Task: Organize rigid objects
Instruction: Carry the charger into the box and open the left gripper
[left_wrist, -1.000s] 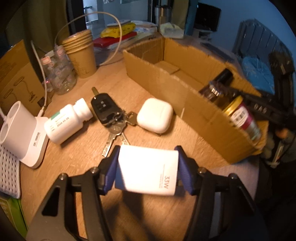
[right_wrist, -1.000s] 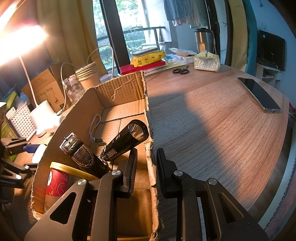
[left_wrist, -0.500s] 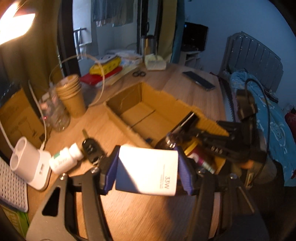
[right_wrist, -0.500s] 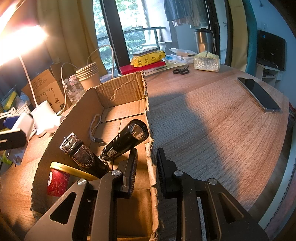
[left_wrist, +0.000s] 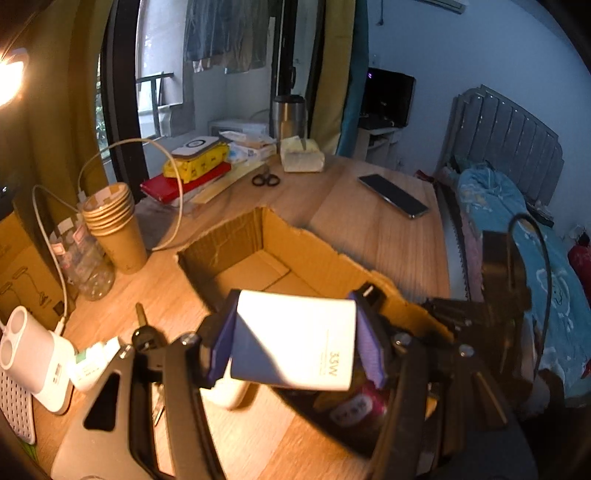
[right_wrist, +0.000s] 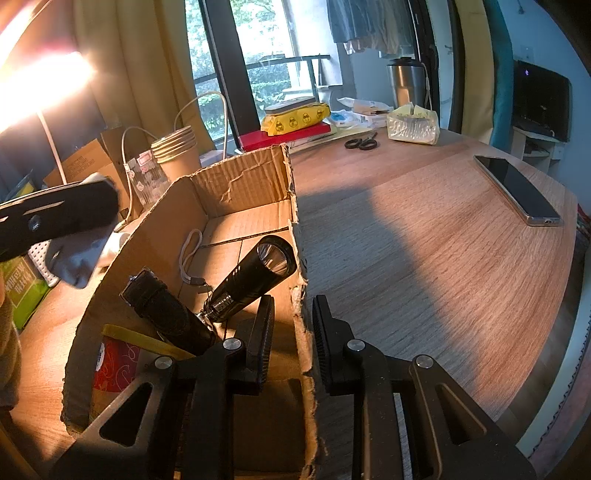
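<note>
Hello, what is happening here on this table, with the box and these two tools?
A person is sorting small items into an open brown cardboard box on the wooden table. The left gripper holds a white rectangular charger block in its jaws, above the table at the box's near wall. The right gripper is clamped on the box's torn side wall. Inside lie a black flashlight, a dark watch strap and a red tin with a gold lid.
</note>
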